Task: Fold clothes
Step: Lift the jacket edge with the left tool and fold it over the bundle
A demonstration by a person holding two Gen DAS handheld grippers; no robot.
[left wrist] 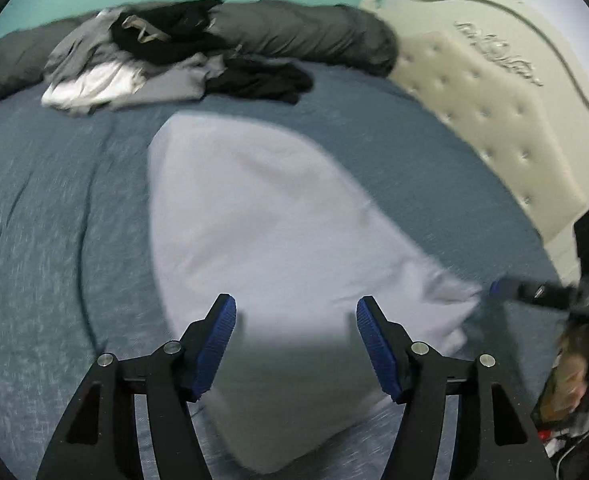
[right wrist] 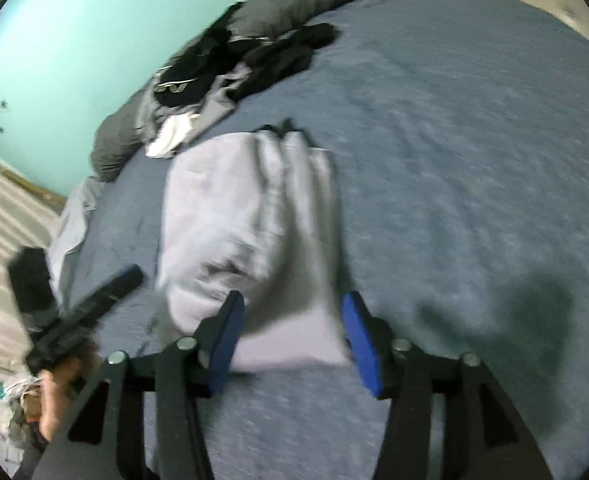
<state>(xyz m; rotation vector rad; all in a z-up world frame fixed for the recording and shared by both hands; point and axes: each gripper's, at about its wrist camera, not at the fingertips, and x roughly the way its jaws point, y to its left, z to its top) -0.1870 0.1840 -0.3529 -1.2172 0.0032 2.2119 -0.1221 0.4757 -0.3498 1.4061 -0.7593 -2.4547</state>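
Pale garment (left wrist: 254,216) (unlabelled) between open left claw (left wrist: 296,316)

A folded garment (left wrist: 262,216) lies mid-bed (left wrist: 54,208). Behind it, a heap of clothes (left wrist: 142,68) rests against the rolled duvet (left wrist: 306,36) along the far edge. The headboard (left wrist: 490,120) stands to the right, and both tools sit at the garment's near end.

One pale garment (left wrist: 262,216), one clothes pile (left wrist: 166,60), two grippers (left wrist: 294,344) (right wrist: 290,336).
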